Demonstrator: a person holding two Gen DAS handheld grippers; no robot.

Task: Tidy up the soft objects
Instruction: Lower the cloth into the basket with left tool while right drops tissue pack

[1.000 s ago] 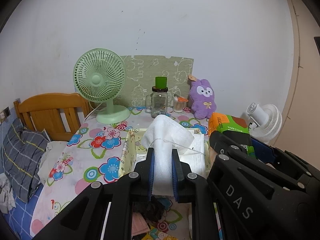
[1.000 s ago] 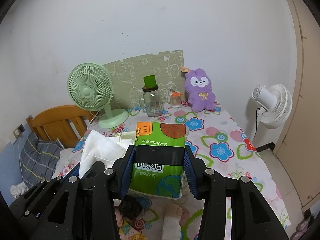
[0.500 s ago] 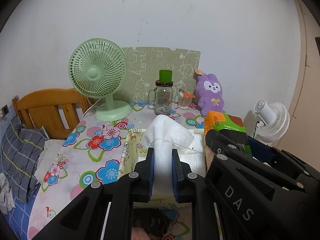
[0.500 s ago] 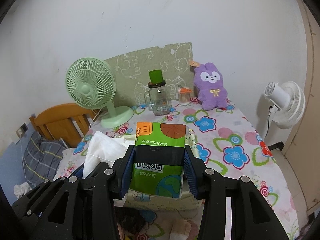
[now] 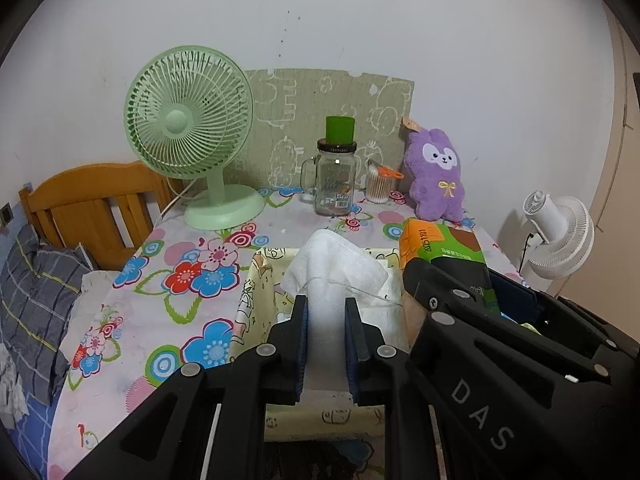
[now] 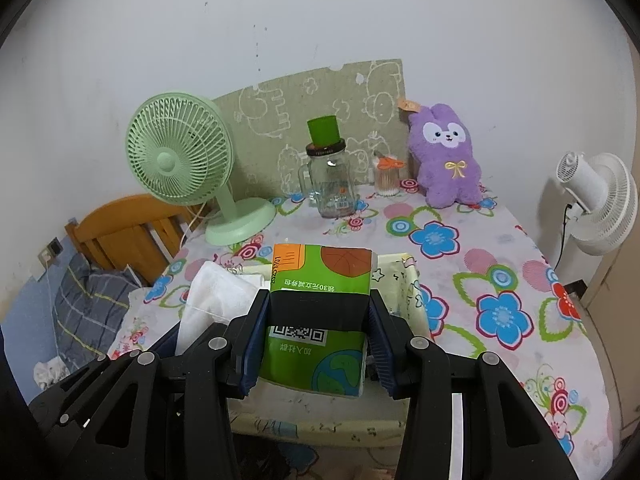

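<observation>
My left gripper [image 5: 326, 312] is shut on a folded white towel [image 5: 334, 268] and holds it over a pale yellow fabric storage box [image 5: 256, 296] on the flowered table. My right gripper [image 6: 318, 312] is shut on a green and orange tissue pack [image 6: 320, 276], held over the same box [image 6: 412, 280], right of the towel [image 6: 216, 292]. The tissue pack [image 5: 440, 244] and the right gripper's black body show at the right in the left wrist view. A purple plush rabbit [image 6: 444, 156] sits at the table's back right.
A green desk fan [image 5: 192, 128], a glass jar with a green cup on top [image 5: 336, 176] and a cotton swab holder [image 5: 380, 186] stand along the back wall. A white floor fan [image 6: 596, 200] stands right of the table. A wooden chair [image 5: 92, 204] and bedding are at the left.
Both grippers have moved forward over the table with their loads; the fabric box and the back-wall objects now appear closer. Both grips are unchanged.
</observation>
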